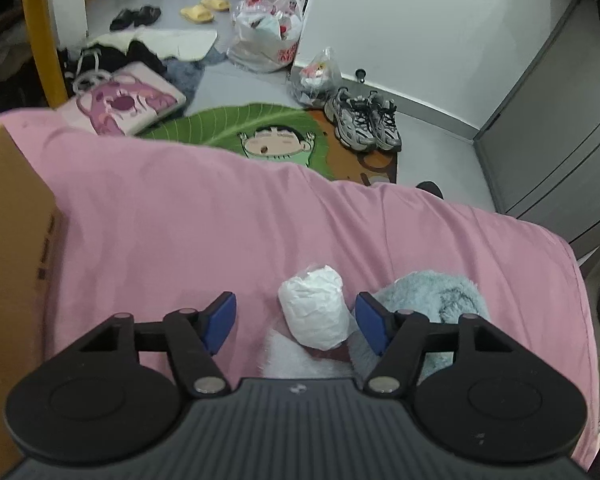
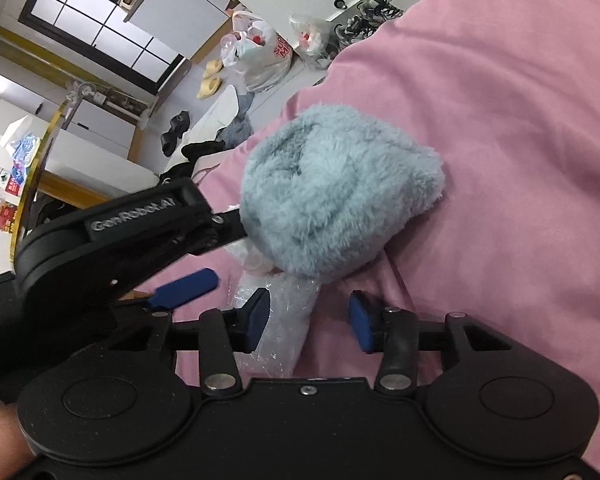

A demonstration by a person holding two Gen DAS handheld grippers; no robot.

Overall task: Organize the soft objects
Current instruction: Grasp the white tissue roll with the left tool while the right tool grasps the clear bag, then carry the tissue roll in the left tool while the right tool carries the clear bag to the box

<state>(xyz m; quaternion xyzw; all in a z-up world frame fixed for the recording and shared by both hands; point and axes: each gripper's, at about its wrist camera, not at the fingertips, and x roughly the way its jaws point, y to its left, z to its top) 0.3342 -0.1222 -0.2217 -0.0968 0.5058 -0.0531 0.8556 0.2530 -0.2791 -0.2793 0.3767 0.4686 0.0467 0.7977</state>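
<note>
Your left tool (image 1: 296,318) is open over the pink bed (image 1: 180,220). A white wad (image 1: 316,312) wrapped in clear plastic lies on the bed between its two blue pads. The pad on the right side of the picture is right at the wad's edge, and you cannot tell if it touches. The other pad stands clear of the wad, with bare pink sheet between.

A fluffy blue toy (image 1: 440,296) lies just beside the wad, on the side away from the brown box (image 1: 8,240). Part of the toy is hidden behind your left tool's arm. Something soft and white pokes out from under the wad, next to the tool's body, and you cannot tell what it is.

From your right wrist view, your right tool (image 2: 310,320) is open too. The plastic-wrapped wad (image 2: 284,320) runs between its blue pads. It lies against the pad on the left of the picture, and the other pad is apart from it, so nothing is squeezed. The blue toy (image 2: 340,196) sits just past the wad, touching its far end. Your left tool (image 2: 180,256) comes in next to the toy, on the side toward the room.

On the floor past the bed, near the wad's far side, lie a green rug (image 1: 260,128) and grey shoes (image 1: 364,120).
</note>
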